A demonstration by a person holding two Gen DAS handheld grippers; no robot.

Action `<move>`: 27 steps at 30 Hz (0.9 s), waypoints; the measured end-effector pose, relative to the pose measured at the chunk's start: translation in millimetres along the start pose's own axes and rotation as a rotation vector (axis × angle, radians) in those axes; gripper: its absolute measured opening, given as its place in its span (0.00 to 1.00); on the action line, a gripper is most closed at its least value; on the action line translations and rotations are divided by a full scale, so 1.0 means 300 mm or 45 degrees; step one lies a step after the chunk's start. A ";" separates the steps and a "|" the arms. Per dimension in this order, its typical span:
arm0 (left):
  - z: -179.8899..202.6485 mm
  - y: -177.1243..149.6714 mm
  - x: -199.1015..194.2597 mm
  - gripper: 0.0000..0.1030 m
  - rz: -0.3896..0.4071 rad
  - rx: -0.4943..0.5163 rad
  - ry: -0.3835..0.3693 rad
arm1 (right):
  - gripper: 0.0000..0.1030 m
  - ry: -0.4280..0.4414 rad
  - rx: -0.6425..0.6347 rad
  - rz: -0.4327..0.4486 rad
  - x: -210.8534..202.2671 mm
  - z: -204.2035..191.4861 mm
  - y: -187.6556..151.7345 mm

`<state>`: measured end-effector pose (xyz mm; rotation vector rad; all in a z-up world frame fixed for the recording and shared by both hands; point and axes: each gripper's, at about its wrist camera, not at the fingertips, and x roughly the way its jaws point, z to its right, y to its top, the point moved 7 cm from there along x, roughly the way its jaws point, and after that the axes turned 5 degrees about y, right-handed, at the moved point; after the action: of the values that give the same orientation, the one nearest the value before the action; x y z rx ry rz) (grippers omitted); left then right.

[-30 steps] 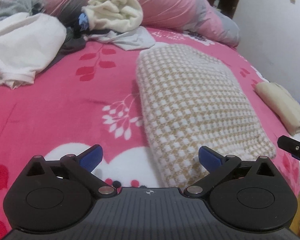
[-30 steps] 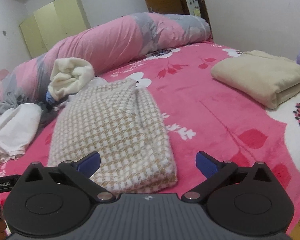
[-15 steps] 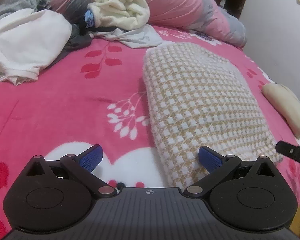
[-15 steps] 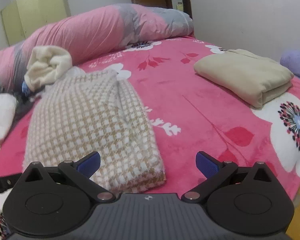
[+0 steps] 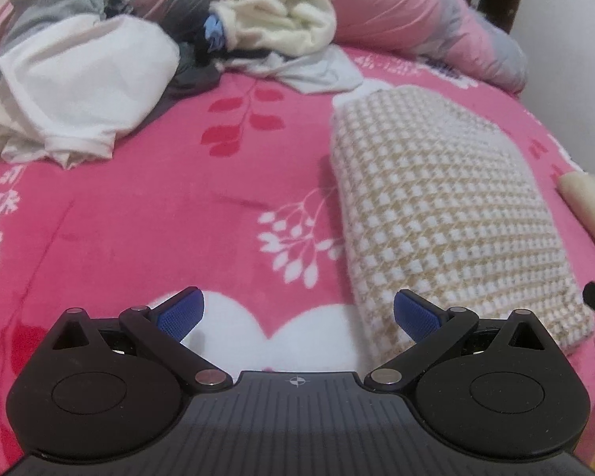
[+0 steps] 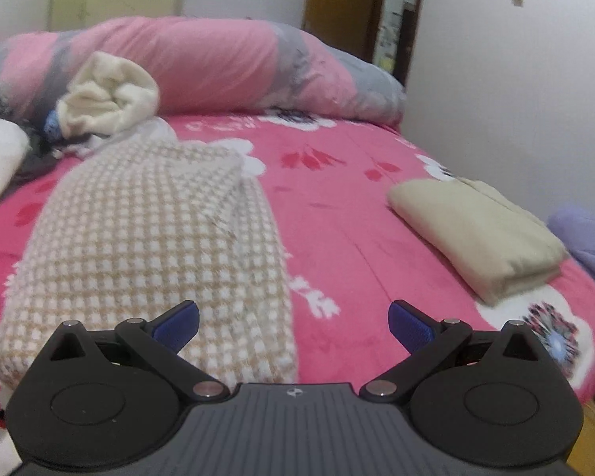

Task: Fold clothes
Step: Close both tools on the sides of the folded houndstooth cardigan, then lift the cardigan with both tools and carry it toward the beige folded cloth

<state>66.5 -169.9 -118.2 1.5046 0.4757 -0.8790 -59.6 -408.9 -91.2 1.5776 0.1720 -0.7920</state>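
Note:
A folded tan-and-white checked garment lies on the pink floral bedspread; it also shows in the right wrist view. My left gripper is open and empty, hovering near the garment's near left corner. My right gripper is open and empty, over the garment's near right corner. A folded beige garment lies to the right. A pile of unfolded clothes sits at the back left: a white one, a cream one and a grey one.
A long pink and grey bolster runs along the back of the bed. A white wall stands on the right, a doorway behind. A lilac cloth lies at the far right. The bed edge drops off at the lower right.
Both grippers have swung to the right and drawn back a little; the checked garment has shifted left in the right view. Both stay open and empty, and the clothes have not moved.

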 end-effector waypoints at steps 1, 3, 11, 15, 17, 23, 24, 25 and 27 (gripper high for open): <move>0.000 0.000 0.004 1.00 -0.009 -0.004 0.003 | 1.00 0.031 0.008 0.004 0.007 0.006 0.007; 0.003 -0.001 0.010 1.00 -0.021 -0.002 0.011 | 1.00 0.078 0.008 -0.014 0.038 0.014 0.022; 0.034 -0.007 0.009 1.00 -0.017 0.031 0.045 | 1.00 0.399 0.105 -0.082 0.145 0.040 0.083; 0.040 -0.007 0.009 1.00 -0.016 0.037 0.055 | 1.00 0.610 0.284 -0.135 0.203 0.072 0.104; 0.041 -0.006 0.011 1.00 -0.017 0.038 0.055 | 0.99 0.666 0.348 -0.151 0.230 0.087 0.112; 0.046 -0.003 0.012 1.00 -0.026 0.041 0.061 | 0.98 0.798 0.587 -0.261 0.359 0.147 0.106; 0.046 -0.003 0.012 1.00 -0.027 0.042 0.062 | 0.98 0.811 0.622 -0.284 0.383 0.153 0.098; 0.046 -0.002 0.013 1.00 -0.027 0.043 0.062 | 0.98 0.820 0.650 -0.303 0.405 0.158 0.089; 0.045 -0.001 0.015 1.00 -0.029 0.043 0.059 | 0.99 0.841 0.698 -0.350 0.444 0.161 0.061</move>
<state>65.6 -183.9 -121.1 1.5560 0.5146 -0.8752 31.5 -501.4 -150.7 2.3394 0.7090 -0.5149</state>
